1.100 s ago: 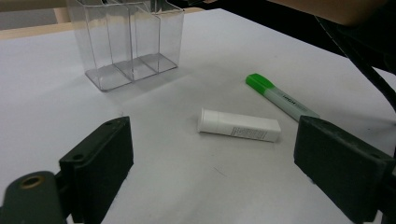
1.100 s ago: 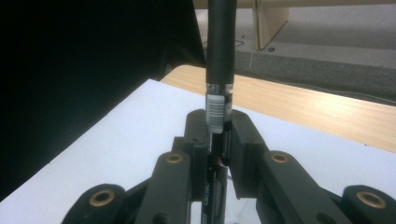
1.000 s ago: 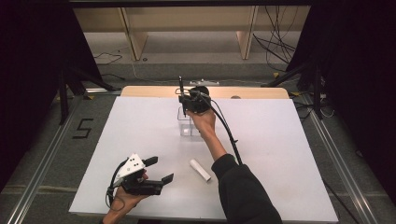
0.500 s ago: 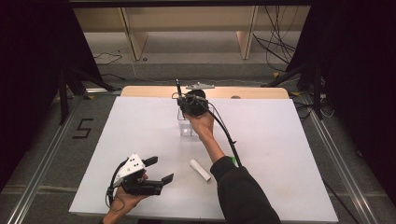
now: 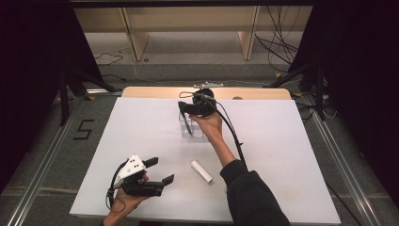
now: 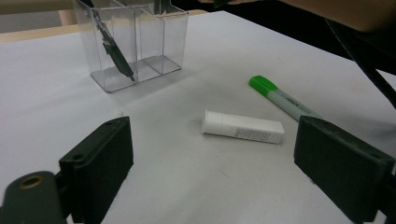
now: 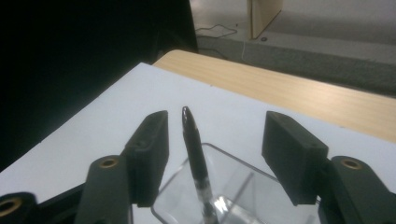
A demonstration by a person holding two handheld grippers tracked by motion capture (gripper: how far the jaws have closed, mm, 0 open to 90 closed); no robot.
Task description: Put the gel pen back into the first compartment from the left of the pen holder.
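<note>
Holding our right claw (image 7: 212, 154) above the clear organizer (image 5: 192, 128), jaws just opened and apart
The black pen (image 7: 195, 156) stands free between them, leaning in an end compartment; our left claw (image 5: 159, 171) rests wide open near the surface (image 5: 291, 150) edge, with a white tube (image 6: 243, 127) and green marker (image 6: 280, 99) lying ahead of it

The green highlighter (image 6: 280, 99) runs behind the left gripper's jaw, so its far end is hidden. The print on the white tube (image 6: 243, 127) is too small to read. The black pen (image 7: 196, 158) gets cut off at the bottom edge inside the clear organizer (image 7: 233, 191).
</note>
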